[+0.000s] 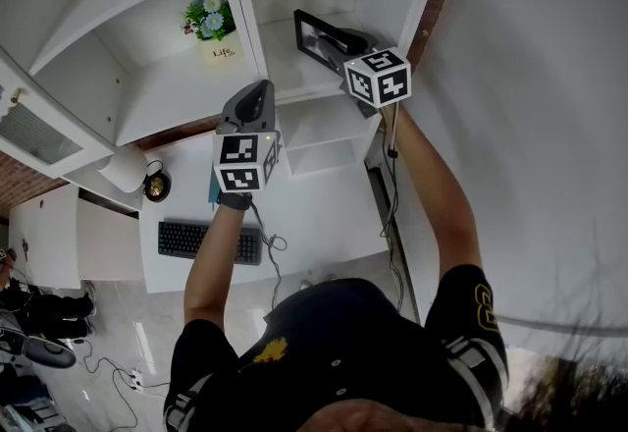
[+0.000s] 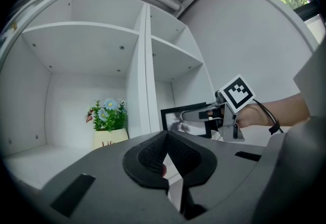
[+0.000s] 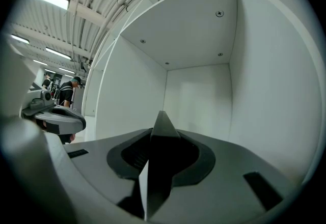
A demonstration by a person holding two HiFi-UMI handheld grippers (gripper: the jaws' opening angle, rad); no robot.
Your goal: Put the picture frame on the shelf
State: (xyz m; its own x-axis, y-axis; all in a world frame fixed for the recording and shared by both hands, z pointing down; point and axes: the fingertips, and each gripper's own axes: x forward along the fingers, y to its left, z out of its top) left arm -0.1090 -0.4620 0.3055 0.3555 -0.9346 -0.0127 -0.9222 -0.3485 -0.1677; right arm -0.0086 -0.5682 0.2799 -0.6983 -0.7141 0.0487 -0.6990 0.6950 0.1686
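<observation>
The black picture frame [image 1: 314,39] stands in the right compartment of the white shelf [image 1: 177,96]. In the left gripper view the frame [image 2: 170,121] is upright behind the divider, and my right gripper [image 2: 184,114] reaches across its top from the right. My right gripper [image 1: 345,45] is open. In its own view the frame [image 3: 159,136] shows edge-on between the jaws of the right gripper [image 3: 162,126], with a gap beside it. My left gripper [image 1: 257,88] hangs in front of the left compartment, its jaws [image 2: 170,139] a narrow gap apart with nothing in them.
A pot of flowers [image 1: 211,27] sits in the left compartment, also seen as the pot [image 2: 108,121]. Below the shelf is a white desk with a keyboard [image 1: 208,242] and a paper roll [image 1: 123,168]. A person [image 3: 66,93] stands far off at the left.
</observation>
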